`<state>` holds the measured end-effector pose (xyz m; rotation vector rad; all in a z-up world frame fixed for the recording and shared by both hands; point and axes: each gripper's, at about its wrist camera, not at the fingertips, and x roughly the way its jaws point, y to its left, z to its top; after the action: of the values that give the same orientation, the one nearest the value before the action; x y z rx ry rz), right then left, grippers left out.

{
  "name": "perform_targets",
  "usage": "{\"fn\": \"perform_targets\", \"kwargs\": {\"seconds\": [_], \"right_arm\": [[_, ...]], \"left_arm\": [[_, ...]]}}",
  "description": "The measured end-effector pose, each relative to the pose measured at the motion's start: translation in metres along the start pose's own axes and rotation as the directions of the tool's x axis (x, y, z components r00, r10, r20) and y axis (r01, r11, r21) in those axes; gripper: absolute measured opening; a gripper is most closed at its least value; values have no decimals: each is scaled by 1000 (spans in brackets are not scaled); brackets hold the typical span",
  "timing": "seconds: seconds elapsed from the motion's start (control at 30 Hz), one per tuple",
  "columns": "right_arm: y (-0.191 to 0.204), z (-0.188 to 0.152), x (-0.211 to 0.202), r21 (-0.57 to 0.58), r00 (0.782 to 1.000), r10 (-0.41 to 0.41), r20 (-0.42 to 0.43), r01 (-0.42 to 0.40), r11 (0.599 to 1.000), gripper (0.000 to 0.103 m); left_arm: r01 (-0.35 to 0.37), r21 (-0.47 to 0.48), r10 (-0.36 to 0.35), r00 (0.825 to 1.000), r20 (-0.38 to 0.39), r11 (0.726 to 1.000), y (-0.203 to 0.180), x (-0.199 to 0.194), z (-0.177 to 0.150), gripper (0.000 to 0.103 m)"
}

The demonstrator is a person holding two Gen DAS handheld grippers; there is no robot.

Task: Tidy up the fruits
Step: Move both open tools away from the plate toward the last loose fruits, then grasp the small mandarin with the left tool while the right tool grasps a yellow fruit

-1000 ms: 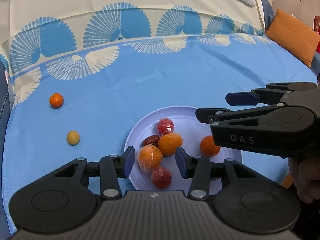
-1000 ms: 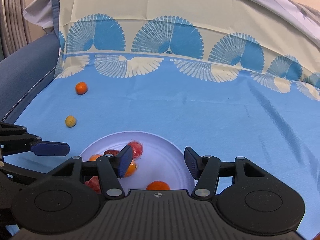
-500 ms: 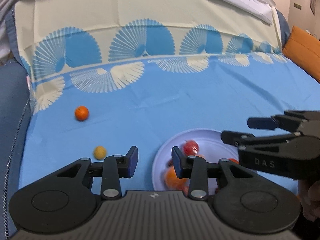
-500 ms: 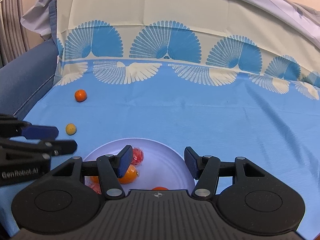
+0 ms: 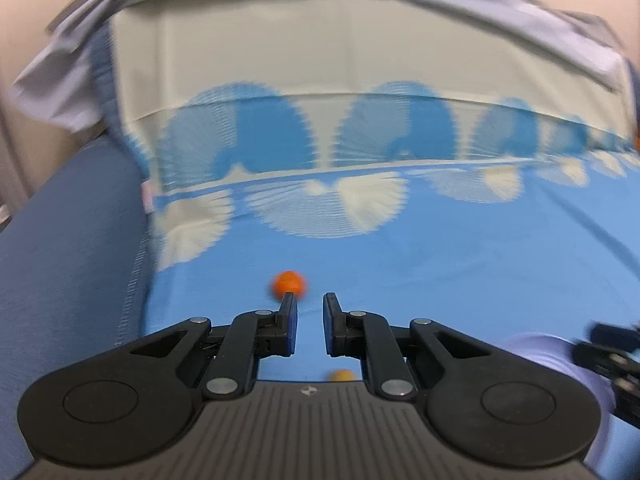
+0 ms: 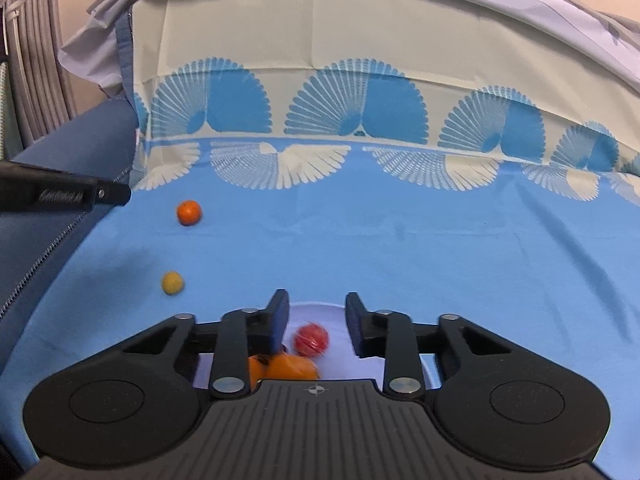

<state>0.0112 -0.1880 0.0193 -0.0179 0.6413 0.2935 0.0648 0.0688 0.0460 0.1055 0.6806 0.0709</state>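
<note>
**Both tongs narrowed, nothing gripped, two fruits loose on the cloth**

The left gripper (image 5: pixel 308 304) hangs over the blue cloth (image 6: pixel 400 248) with its jaws just drawn in to a narrow gap and bare cloth between them; the small orange fruit (image 5: pixel 289 283) lies just beyond its left fingertip, at about eleven o'clock from the gap, apart from the pads; the yellowish fruit (image 5: pixel 342 375) peeks out low behind the fingers, close under the tool's body; the picture here is blurred.

The right gripper (image 6: pixel 314 312) sits above the pale plate (image 6: pixel 316 309); its jaws have just been closing too, narrow now, and they grip nothing; a red fruit (image 6: pixel 311 340) lies on the plate below the gap, with orange fruits (image 6: pixel 286 366) at its seven o'clock; from this side the two loose fruits sit well apart from the plate, toward ten o'clock.
</note>
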Motion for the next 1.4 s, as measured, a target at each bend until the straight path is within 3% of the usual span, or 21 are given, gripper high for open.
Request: {"fn": "perform_targets", "kwargs": {"seconds": [0.23,0.73,0.8,0.83,0.87,0.93,1.2,1.4], "right_arm": [[28,8,11,-39,997,73,7,-73,997,27],[92,19,58,-86,982,185,-24,-187,979,27],[99,20,67,-82,980,196,-34,-199,977,30],[102,21,71,-80,978,206,-45,-209,975,40],[104,21,75,-79,975,214,-59,-218,973,57],[111,21,85,-87,972,215,-96,-223,971,68],[130,19,114,-121,971,174,-166,-195,973,68],[128,17,136,-89,973,145,-180,-163,983,67]], "left_arm": [[-44,-146,28,994,-104,988,46,38,7,15],[-72,-157,52,990,-131,985,56,81,16,15],[-89,-180,65,989,-136,980,65,83,17,15],[-98,-187,73,988,-136,978,69,84,17,15],[-111,-191,86,987,-139,975,72,84,17,15],[-133,-198,105,984,-146,971,77,86,16,15],[-161,-232,125,979,-163,959,92,96,16,15],[-123,-240,88,985,-151,963,89,102,16,15]]}}
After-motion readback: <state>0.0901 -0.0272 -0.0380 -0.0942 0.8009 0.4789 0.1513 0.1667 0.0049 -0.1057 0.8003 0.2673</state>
